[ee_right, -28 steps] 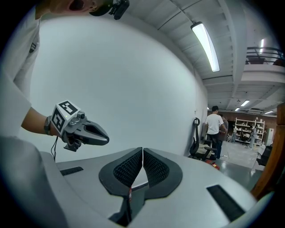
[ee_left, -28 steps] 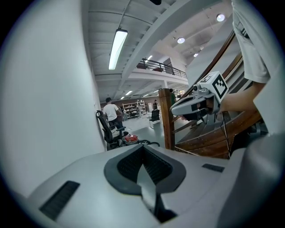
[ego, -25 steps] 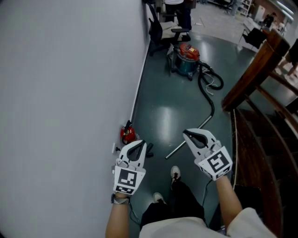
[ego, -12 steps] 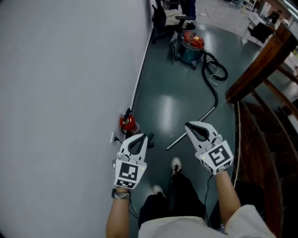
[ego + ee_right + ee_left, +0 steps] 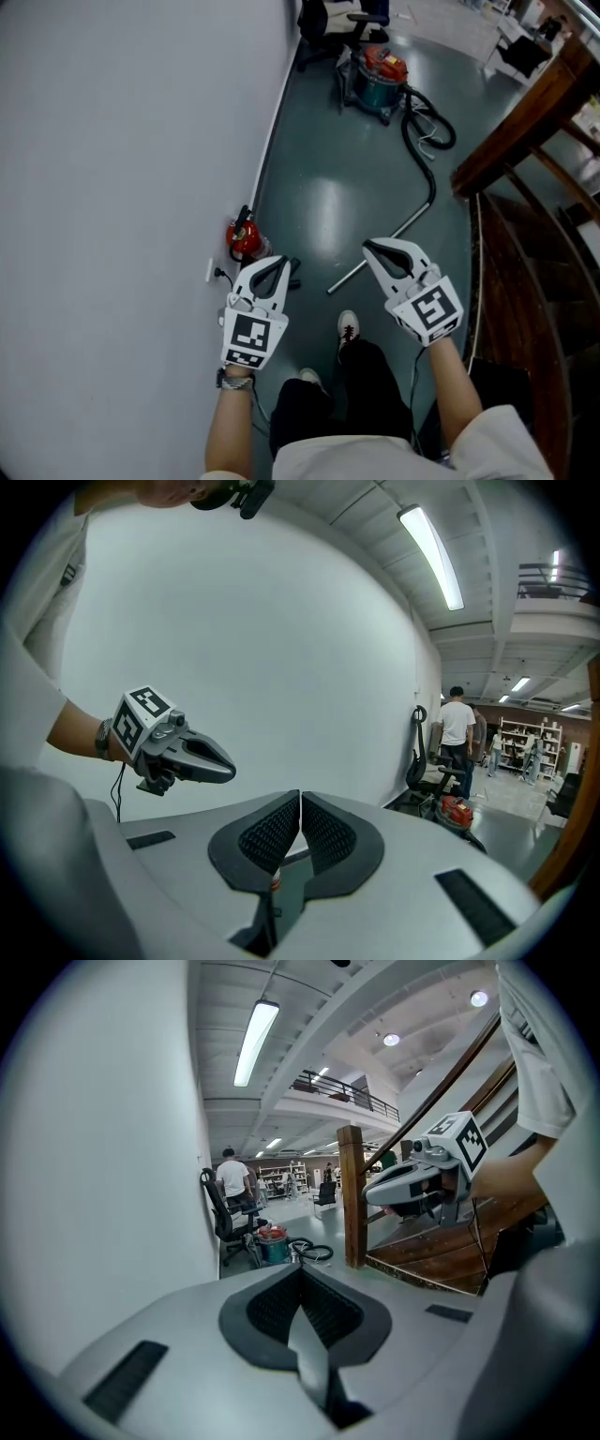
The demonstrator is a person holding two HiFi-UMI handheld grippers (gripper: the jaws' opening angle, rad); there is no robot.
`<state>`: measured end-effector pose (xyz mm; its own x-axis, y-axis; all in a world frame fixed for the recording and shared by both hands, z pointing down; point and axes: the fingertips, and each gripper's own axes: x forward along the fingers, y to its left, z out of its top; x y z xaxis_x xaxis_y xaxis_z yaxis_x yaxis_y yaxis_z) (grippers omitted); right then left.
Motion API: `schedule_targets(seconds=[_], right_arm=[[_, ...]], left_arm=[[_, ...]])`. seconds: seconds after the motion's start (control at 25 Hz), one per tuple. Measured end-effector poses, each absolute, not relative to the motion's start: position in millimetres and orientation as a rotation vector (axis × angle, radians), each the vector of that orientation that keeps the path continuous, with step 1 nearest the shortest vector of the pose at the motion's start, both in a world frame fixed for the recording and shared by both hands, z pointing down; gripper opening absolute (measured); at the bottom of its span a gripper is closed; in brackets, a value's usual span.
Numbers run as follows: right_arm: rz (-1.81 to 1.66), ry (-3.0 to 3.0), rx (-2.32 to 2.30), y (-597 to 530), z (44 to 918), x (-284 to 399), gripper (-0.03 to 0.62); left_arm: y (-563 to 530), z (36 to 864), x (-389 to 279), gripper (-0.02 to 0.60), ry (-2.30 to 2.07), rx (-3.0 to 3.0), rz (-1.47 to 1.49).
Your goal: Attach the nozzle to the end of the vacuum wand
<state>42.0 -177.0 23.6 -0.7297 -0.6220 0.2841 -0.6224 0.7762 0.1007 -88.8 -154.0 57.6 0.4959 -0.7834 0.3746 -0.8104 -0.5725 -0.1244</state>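
Head view shows the vacuum wand (image 5: pixel 380 251) lying flat on the dark floor (image 5: pixel 319 159), ahead of the person and between the two grippers. Its long axis goes diagonally, from lower left to upper right in this view. The free end points toward the person's shoe (image 5: pixel 349 327), and the far end joins a black hose (image 5: pixel 419 141) that curls back to the red and teal vacuum cleaner (image 5: pixel 377 73). Nothing touches the wand. A small dark thing lies on the floor at the tip of the left gripper (image 5: pixel 282 263); I cannot tell if it is the nozzle.

Both forearms are stretched forward, side by side and apart. Each gripper points ahead and a little downward, with its marker cube turned up. The left gripper is near the white wall (image 5: pixel 112 141), close to a red fire extinguisher (image 5: pixel 244 238). The right gripper (image 5: pixel 369 247) hangs above the wand's near part. In both gripper views the jaws are pressed together with nothing between them.
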Motion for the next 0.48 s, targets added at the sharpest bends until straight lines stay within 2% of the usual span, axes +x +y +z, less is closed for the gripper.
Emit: schedule_targets(seconds=[0.48], right_arm=[[-0.130,-2.603,0.880,-193,105,42,0.029]], left_arm=[[-175,132,-72,0.000,-1.394,2.701,0.683]])
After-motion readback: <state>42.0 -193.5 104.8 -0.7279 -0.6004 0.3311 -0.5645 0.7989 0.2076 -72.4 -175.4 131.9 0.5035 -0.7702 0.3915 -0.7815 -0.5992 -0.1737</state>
